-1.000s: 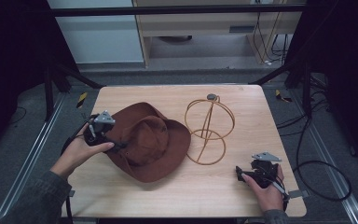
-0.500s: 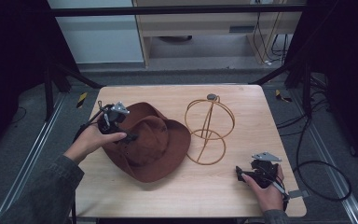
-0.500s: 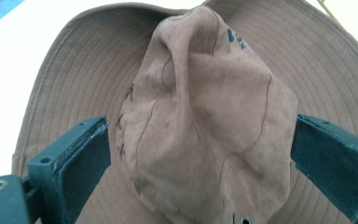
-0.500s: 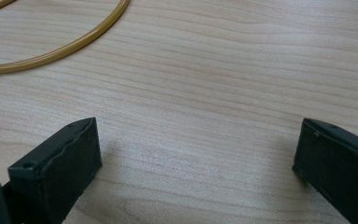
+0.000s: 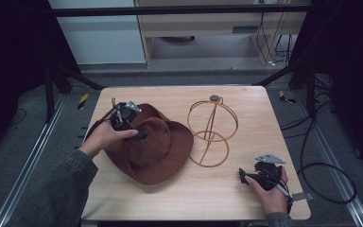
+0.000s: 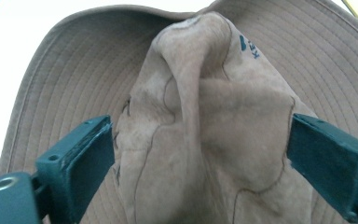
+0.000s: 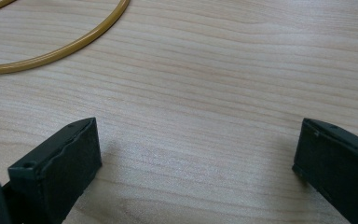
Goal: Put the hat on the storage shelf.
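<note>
— Where's the brown hat (image 5: 153,146) sitting right now?

— On the wooden counter (image 5: 246,198), just to the left of the gold wire stand (image 5: 212,132). Its brim nearly meets the stand's bottom ring, though I can't tell whether they touch.

— And the left tool (image 5: 139,135)?

— It's over the hat, on the side away from the stand, with a hand wrapped round it. Looking along its jaws, the crumpled crown (image 6: 205,121) of the hat lies between them. The jaws are wide apart and have just been closing a little, but there's a slim gap on each side, so the pads aren't pressing on the fabric.

— So the hat isn't clamped?

— No, it lies flat on the counter, brim spread out.

— What about the right tool (image 5: 242,176)?

— Near the front edge of the counter, on the stand's other side from the hat and well apart from it. Its jaws are spread with bare wood between them; a curve of the stand's base ring (image 7: 56,51) lies beyond them.
</note>
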`<state>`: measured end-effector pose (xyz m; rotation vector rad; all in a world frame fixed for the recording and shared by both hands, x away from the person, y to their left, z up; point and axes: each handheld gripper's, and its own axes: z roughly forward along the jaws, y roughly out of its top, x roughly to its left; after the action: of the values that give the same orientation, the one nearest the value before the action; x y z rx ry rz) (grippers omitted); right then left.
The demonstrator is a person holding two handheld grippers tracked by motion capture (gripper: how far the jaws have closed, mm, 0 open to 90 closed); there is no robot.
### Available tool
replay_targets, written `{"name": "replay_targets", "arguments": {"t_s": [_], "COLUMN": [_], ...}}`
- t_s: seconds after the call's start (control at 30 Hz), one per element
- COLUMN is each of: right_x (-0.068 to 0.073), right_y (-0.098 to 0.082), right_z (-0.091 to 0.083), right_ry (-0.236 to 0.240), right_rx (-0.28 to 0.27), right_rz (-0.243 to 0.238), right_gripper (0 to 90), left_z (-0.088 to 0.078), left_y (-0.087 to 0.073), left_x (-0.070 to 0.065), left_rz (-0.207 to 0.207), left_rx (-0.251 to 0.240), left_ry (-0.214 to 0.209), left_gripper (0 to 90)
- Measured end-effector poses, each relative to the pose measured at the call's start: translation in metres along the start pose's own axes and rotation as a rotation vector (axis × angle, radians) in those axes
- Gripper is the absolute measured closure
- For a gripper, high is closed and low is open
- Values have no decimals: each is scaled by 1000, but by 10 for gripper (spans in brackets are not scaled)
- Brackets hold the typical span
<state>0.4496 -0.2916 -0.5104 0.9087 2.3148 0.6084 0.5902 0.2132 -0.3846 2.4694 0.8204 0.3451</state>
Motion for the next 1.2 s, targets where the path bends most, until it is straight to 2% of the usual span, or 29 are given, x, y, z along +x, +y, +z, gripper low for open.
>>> {"name": "replay_targets", "arguments": {"t_s": [0.13, 0.4, 0.87, 0.93, 0.97, 1.0, 1.03, 1.1, 1.13, 1.2], "right_x": [0, 0, 0, 0, 0, 0, 0, 0, 0, 0], "right_y": [0, 0, 0, 0, 0, 0, 0, 0, 0, 0], "right_z": [0, 0, 0, 0, 0, 0, 0, 0, 0, 0], "right_ry": [0, 0, -3, -1, -1, -2, -2, -3, -3, -3], "right_rx": [0, 0, 2, 2, 2, 2, 2, 1, 2, 2], "right_rz": [0, 0, -1, 1, 1, 1, 1, -2, -1, -1], "right_gripper": [7, 7, 8, 8, 8, 8, 8, 8, 8, 8], "left_z": [6, 15, 21, 20, 20, 20, 20, 21, 21, 21], "left_y": [3, 5, 5, 5, 5, 5, 5, 5, 5, 5], "left_x": [0, 3, 3, 3, 3, 3, 3, 3, 3, 3], "left_rz": [3, 6, 24, 28, 30, 31, 31, 34, 29, 31], "left_rx": [15, 29, 69, 70, 71, 72, 76, 87, 95, 101], "left_ry": [0, -7, -20, -14, -15, -22, -26, -27, -28, -29], "left_gripper": [102, 201, 377, 465, 465, 525, 525, 629, 629, 696]}}
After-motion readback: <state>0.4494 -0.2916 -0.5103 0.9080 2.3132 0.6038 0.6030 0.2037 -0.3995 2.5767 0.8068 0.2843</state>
